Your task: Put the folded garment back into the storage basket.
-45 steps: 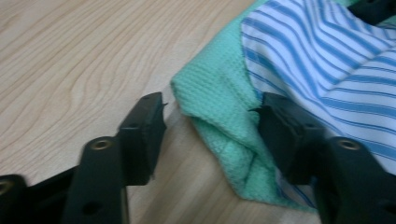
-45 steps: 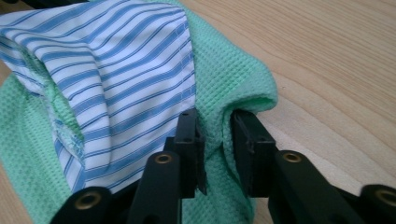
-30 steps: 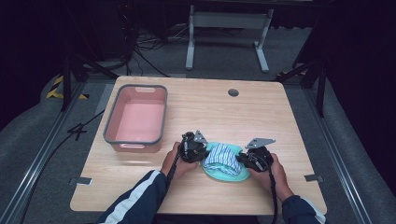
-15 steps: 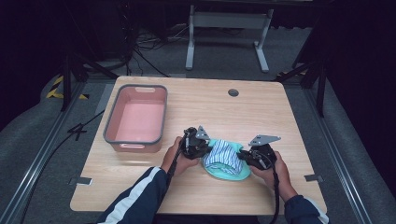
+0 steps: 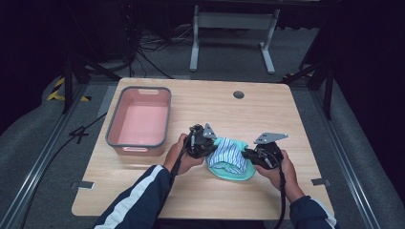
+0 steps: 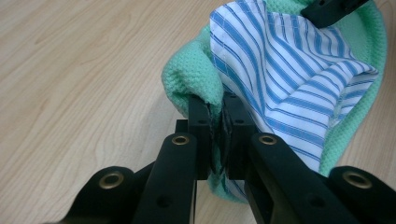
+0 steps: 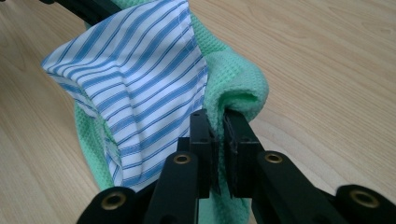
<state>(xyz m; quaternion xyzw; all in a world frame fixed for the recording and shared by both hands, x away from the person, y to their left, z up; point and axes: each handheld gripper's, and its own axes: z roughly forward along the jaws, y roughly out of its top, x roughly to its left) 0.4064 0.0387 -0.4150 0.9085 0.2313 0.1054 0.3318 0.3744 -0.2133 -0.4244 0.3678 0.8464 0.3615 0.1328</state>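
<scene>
At the left of the table [image 5: 286, 102], around nine o'clock, the pink bin [image 5: 139, 122] stands empty, well apart from the work. Just to its right the left hand [image 5: 180, 155] comes in from six o'clock, blue sleeve with a white stripe, wrist low and turned inward toward three o'clock. Its left gripper [image 5: 206, 147] has its jaws drawn nearly together on the left hem of the green cloth [image 6: 191, 77], the waffle weave bunched between them. The striped cloth [image 6: 289, 70] lies on top of the green one, at about five o'clock from the table's centre, with the green edges curling up round it like a pouch.

At the far right the right gripper [image 5: 248, 153] mirrors this, jaws pinched on the opposite green hem [image 7: 236, 88], the right hand [image 5: 279, 164] angled toward nine o'clock.

The step looks like gathering or folding the green cloth over the striped one. I judge the next move needs both hands to lift evenly and keep their pinch so the striped piece does not slide out.
</scene>
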